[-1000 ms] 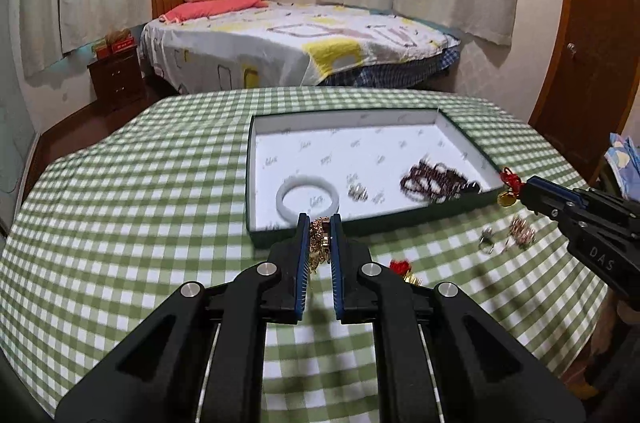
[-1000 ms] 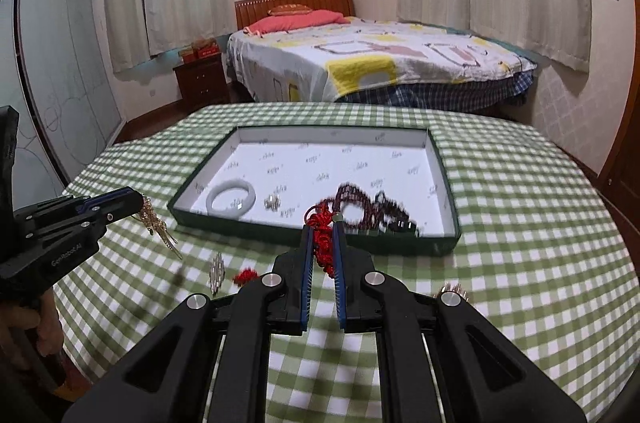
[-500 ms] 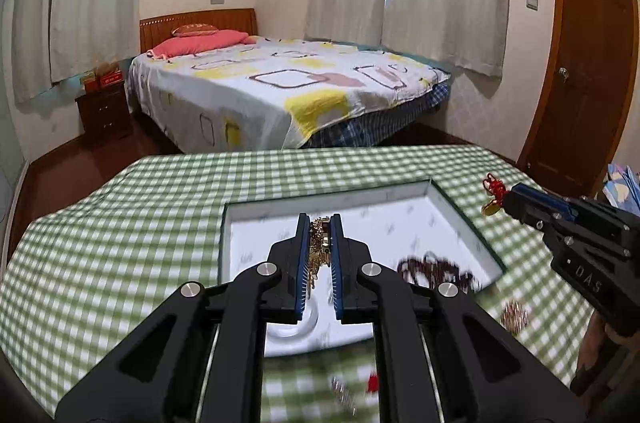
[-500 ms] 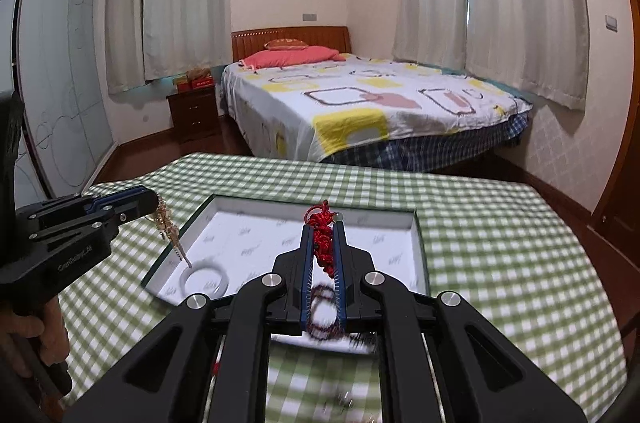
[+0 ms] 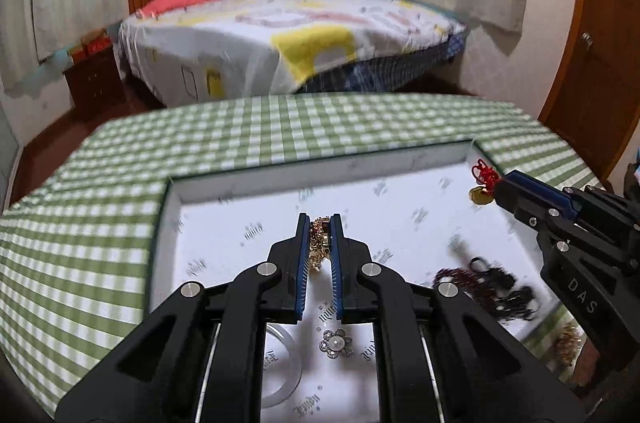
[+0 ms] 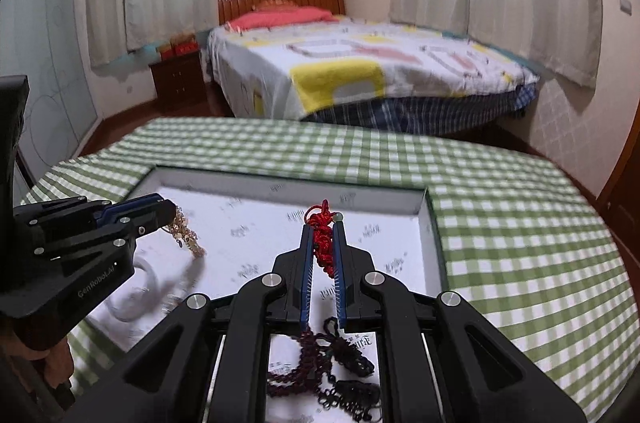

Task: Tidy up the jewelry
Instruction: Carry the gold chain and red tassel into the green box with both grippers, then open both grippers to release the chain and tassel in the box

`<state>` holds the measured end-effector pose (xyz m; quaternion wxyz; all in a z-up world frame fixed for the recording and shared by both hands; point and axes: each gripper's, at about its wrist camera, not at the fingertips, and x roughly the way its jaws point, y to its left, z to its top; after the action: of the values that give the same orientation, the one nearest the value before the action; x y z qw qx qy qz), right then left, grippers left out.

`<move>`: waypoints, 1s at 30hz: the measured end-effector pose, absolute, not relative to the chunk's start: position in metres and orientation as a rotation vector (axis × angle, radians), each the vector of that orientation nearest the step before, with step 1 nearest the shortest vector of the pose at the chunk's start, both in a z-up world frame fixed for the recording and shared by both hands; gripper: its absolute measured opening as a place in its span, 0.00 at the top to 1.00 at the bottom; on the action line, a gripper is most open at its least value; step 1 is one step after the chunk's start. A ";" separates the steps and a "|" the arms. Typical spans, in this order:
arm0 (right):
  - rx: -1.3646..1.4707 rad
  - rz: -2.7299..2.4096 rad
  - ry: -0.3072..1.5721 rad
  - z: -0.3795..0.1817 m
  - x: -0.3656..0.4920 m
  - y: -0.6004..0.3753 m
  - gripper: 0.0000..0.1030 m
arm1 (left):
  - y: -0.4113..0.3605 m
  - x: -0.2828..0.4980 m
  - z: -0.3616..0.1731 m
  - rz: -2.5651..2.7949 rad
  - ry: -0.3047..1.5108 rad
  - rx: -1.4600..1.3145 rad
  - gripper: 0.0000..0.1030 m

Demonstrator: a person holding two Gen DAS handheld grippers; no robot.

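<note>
Left hand-held gripper (image 5: 320, 243) clamping gold chain (image 5: 319, 243), right hand-held gripper (image 6: 323, 247) pinching red knot charm (image 6: 322, 243), both hovering over tray (image 5: 360, 163).

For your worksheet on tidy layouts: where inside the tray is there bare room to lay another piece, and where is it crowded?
Free: the tray's white floor along the far wall. Crowded: the near side, with the dark beads, pearl flower brooch and white bangle.

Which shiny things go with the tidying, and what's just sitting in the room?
Tidying:
gold chain piece
red knotted charm
white-lined tray
dark bead string
pearl flower brooch

Just there:
patterned bed
wooden nightstand
</note>
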<state>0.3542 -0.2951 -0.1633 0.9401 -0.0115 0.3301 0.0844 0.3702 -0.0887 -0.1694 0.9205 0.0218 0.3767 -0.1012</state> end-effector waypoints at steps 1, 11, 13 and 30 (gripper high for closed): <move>-0.023 0.171 0.686 -0.167 0.357 -0.296 0.90 | -0.088 0.375 -0.174 -0.206 0.791 0.039 0.90; -0.018 0.171 0.799 -0.194 0.371 -0.298 0.90 | -0.089 0.390 -0.200 -0.200 0.901 0.024 0.90; -0.012 0.169 0.810 -0.197 0.373 -0.299 0.89 | -0.087 0.391 -0.204 -0.200 0.922 0.008 0.90; 0.016 0.153 0.760 -0.183 0.353 -0.304 0.59 | -0.087 0.368 -0.188 -0.202 0.861 0.007 0.50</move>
<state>0.3531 -0.3044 -0.1830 0.9258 0.0077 0.3704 0.0744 0.3683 -0.0868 -0.1883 0.9039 0.0035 0.4164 -0.0978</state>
